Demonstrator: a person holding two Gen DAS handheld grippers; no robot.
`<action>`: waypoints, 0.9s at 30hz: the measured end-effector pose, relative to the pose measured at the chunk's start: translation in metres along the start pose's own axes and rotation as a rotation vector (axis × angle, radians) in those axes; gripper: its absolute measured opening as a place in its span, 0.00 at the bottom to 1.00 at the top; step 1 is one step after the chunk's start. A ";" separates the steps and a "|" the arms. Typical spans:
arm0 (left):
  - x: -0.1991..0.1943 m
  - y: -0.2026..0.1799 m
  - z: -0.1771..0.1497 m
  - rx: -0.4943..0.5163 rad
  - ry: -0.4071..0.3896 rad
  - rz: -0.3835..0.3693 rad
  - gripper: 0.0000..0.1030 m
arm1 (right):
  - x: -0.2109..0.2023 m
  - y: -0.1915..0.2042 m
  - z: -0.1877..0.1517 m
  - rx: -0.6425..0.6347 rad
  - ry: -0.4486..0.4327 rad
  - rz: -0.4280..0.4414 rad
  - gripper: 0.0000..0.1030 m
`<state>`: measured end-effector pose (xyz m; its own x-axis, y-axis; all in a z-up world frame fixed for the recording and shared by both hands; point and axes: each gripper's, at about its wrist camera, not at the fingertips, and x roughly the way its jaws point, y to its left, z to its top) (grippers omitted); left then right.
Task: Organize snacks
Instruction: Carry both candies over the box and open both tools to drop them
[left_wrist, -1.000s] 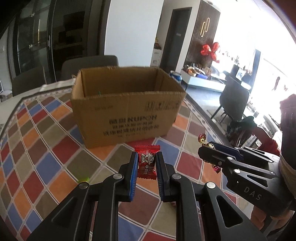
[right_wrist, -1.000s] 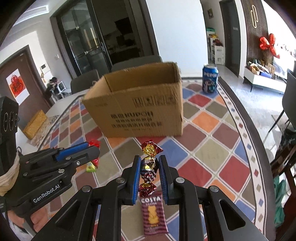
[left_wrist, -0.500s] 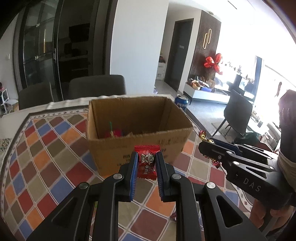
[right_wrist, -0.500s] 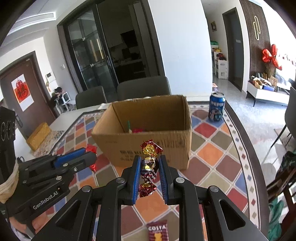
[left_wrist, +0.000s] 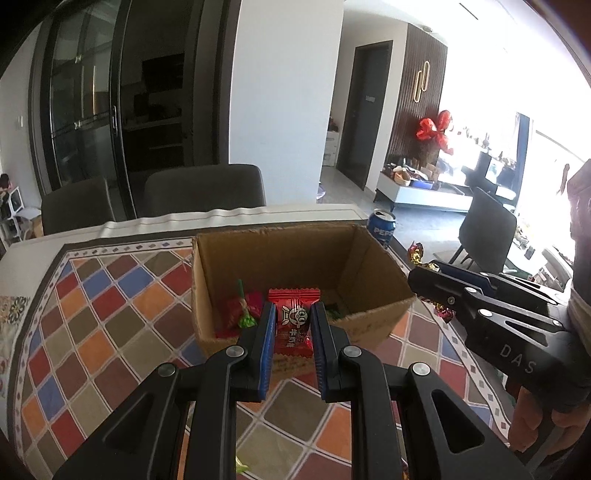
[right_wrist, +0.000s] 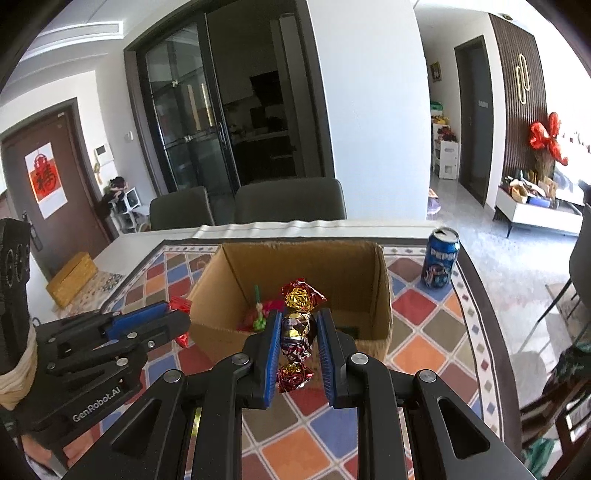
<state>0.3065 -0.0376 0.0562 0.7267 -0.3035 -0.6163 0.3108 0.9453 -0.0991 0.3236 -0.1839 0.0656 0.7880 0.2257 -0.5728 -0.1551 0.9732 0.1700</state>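
An open cardboard box (left_wrist: 373, 273) (right_wrist: 382, 295) stands on the checkered tablecloth, with red and green wrapped sweets (left_wrist: 242, 314) (right_wrist: 258, 314) lying inside. My left gripper (left_wrist: 293, 325) is shut on a red candy packet (left_wrist: 293, 321) and holds it over the box's near rim. My right gripper (right_wrist: 297, 332) is shut on a string of foil-wrapped candies (right_wrist: 297, 328), gold, silver and red, just in front of the box's near wall. Each gripper also shows from the side in the other's view, the right (left_wrist: 419, 282) and the left (right_wrist: 183, 319).
A blue Pepsi can (right_wrist: 440, 262) (left_wrist: 382, 225) stands on the table to the right of the box. Two grey chairs (right_wrist: 290, 201) stand behind the table's far edge. A yellow box (right_wrist: 72, 273) lies at the far left. The table's right edge curves near a dark chair (left_wrist: 487, 229).
Both grippers have risen and moved forward toward the box, so its inside now shows. The candies stay clamped in both. The Costa packet has dropped out of the right view.
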 end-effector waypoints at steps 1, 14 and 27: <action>0.003 0.002 0.002 -0.001 0.002 0.002 0.19 | 0.003 0.000 0.002 -0.003 0.000 0.000 0.20; 0.043 0.020 0.020 -0.006 0.047 0.032 0.19 | 0.045 0.001 0.021 -0.022 0.033 -0.008 0.20; 0.036 0.025 0.013 -0.015 0.046 0.118 0.45 | 0.054 -0.002 0.017 -0.031 0.044 -0.080 0.44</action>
<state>0.3484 -0.0263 0.0414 0.7284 -0.1845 -0.6598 0.2151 0.9759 -0.0353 0.3764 -0.1744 0.0481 0.7715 0.1481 -0.6188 -0.1112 0.9890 0.0980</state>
